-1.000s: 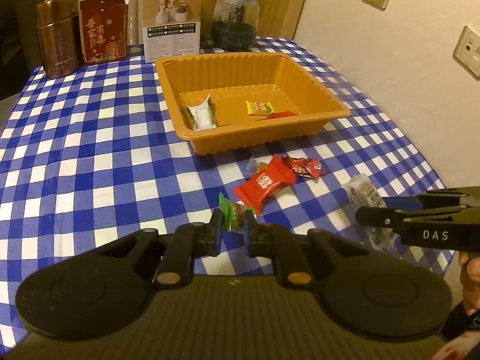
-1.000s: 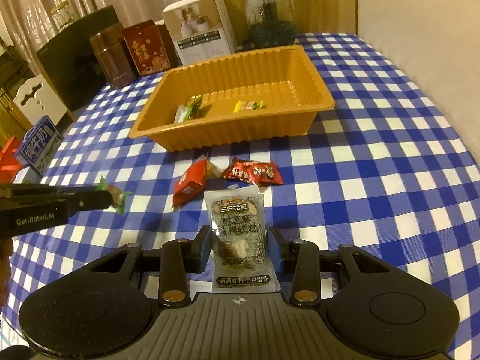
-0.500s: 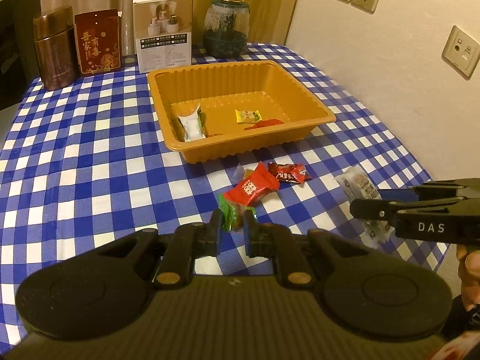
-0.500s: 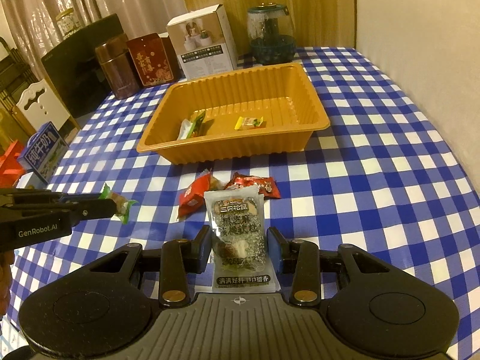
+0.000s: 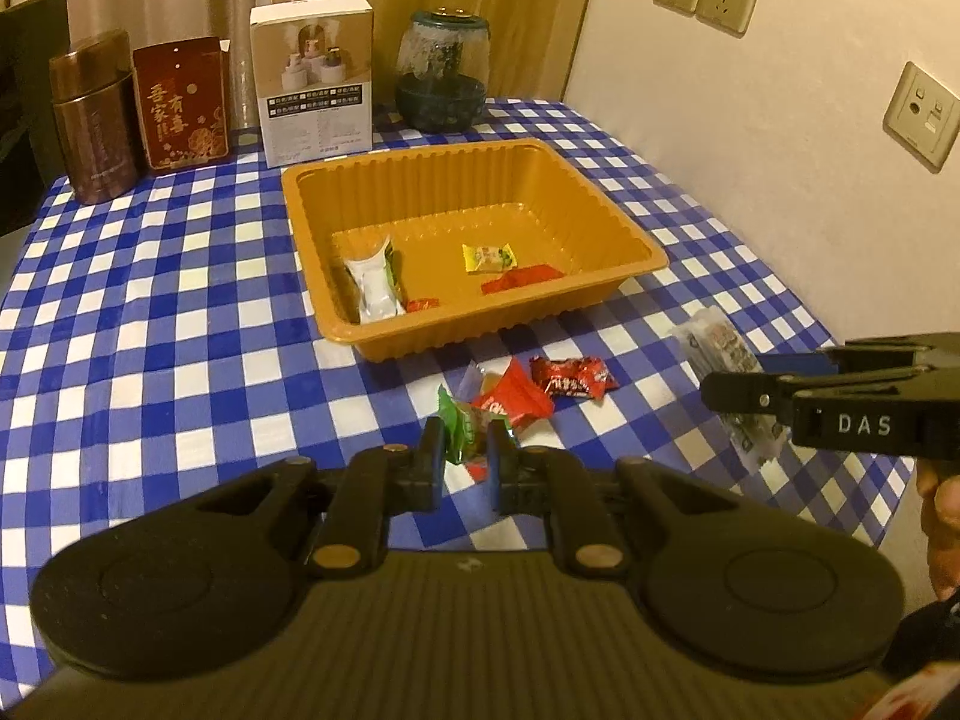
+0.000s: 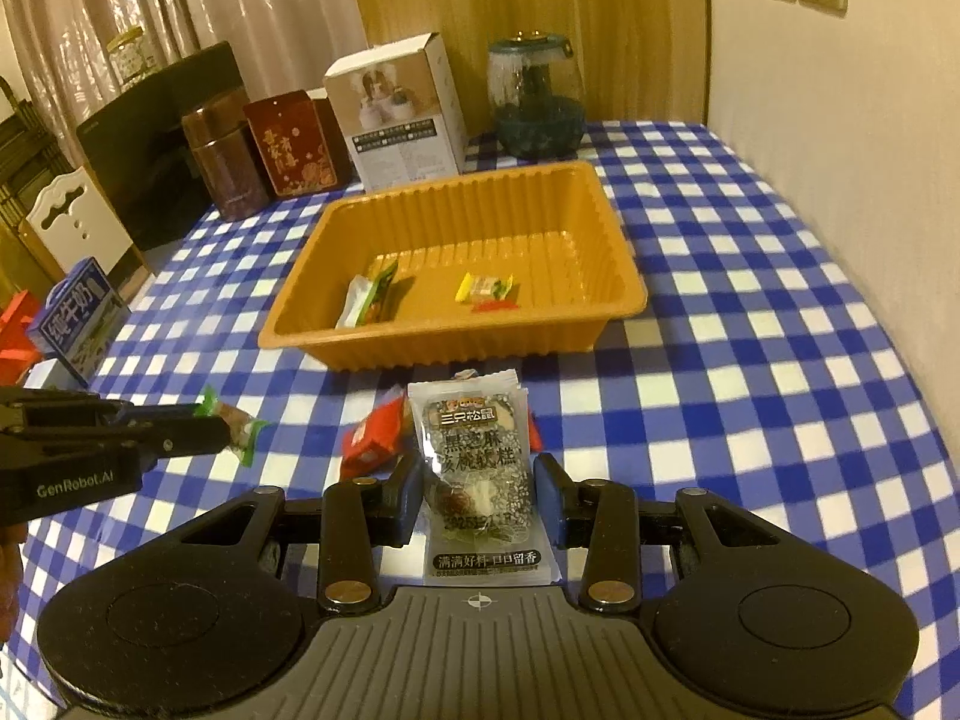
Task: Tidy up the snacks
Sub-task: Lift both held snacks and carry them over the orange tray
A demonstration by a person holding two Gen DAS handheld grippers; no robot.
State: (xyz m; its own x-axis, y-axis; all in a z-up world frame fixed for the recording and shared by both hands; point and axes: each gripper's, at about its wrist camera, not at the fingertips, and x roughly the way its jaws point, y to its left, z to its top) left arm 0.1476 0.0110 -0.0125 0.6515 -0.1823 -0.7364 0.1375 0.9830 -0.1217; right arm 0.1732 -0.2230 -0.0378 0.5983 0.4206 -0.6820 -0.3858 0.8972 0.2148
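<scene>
We see the orange tray (image 5: 606, 222) holding four snacks; near it on the checked surface (image 5: 150, 324), left tongs (image 5: 465, 450) clench green candy (image 5: 459, 429), right tongs (image 6: 477, 495) grasp sesame cake packet (image 6: 477, 468)

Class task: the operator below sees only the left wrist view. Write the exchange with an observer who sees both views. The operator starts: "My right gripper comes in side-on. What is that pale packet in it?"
Observer: In the right wrist view the right gripper is shut on a clear sesame cake packet with dark print, held upright.
Operator: Anything off the table's left edge? My view stops at the cloth.
Observer: Yes, a blue milk carton stands past that edge, beside a white chair back.
Operator: Is my green candy lifted?
Observer: From the side, the left gripper holds the green candy clear above the checked tablecloth, short of the orange tray.
</scene>
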